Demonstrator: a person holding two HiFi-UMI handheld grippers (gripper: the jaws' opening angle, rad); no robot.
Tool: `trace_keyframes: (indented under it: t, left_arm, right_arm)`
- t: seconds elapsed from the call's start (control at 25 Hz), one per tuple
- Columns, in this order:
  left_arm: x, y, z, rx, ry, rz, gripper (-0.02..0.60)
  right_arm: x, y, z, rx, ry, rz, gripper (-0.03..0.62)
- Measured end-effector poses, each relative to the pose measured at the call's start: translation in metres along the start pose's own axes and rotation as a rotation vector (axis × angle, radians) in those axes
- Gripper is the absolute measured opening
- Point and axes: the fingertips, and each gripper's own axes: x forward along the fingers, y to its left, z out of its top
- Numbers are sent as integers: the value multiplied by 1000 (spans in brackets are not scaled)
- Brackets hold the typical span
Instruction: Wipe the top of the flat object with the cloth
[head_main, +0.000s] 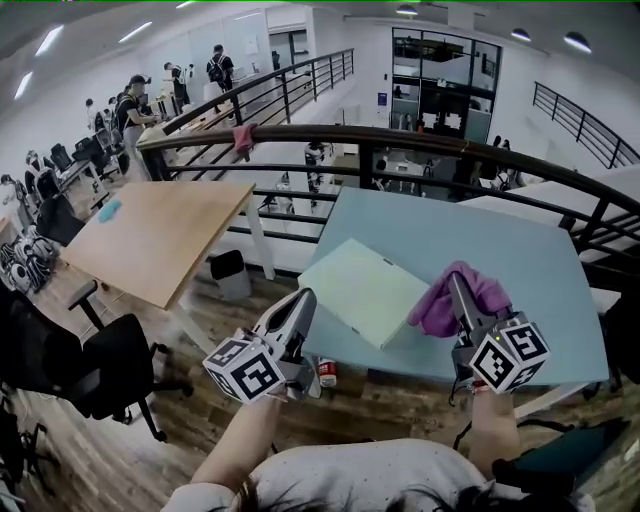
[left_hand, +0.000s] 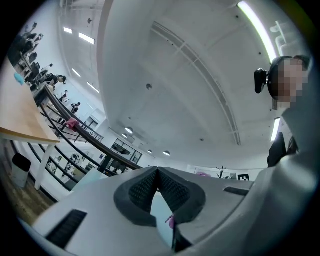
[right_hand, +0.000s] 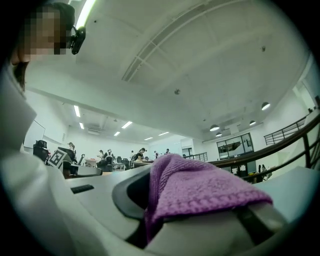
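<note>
A pale green flat board (head_main: 362, 288) lies on the light blue table (head_main: 540, 270), overhanging its near left edge. My right gripper (head_main: 458, 283) is raised over the table's near edge and shut on a purple cloth (head_main: 447, 302), which bunches round its jaws; in the right gripper view the cloth (right_hand: 200, 192) drapes over the jaws and hides their tips. My left gripper (head_main: 305, 300) hovers just left of the board, near the table edge, shut with nothing between its pads (left_hand: 141, 189). Both grippers point slightly upward.
A black railing (head_main: 400, 150) runs behind the table. A wooden table (head_main: 150, 235) stands to the left with a black office chair (head_main: 110, 370) near it. A small bin (head_main: 230, 272) sits on the floor between the tables. People work at desks far back left.
</note>
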Motion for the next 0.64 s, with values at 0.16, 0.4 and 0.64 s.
trace_keyframes:
  t: [0.16, 0.4, 0.64]
  left_arm:
    - [-32, -13, 1, -2, 11, -41, -8]
    - [-72, -28, -3, 0, 49, -93, -8]
    - [-109, -15, 0, -26, 46, -85, -8]
  right_arm:
    - [-32, 28, -5, -13, 12, -53, 21]
    - [-72, 57, -19, 1, 38, -128, 21]
    - [-82, 89, -35, 4, 56, -158, 21]
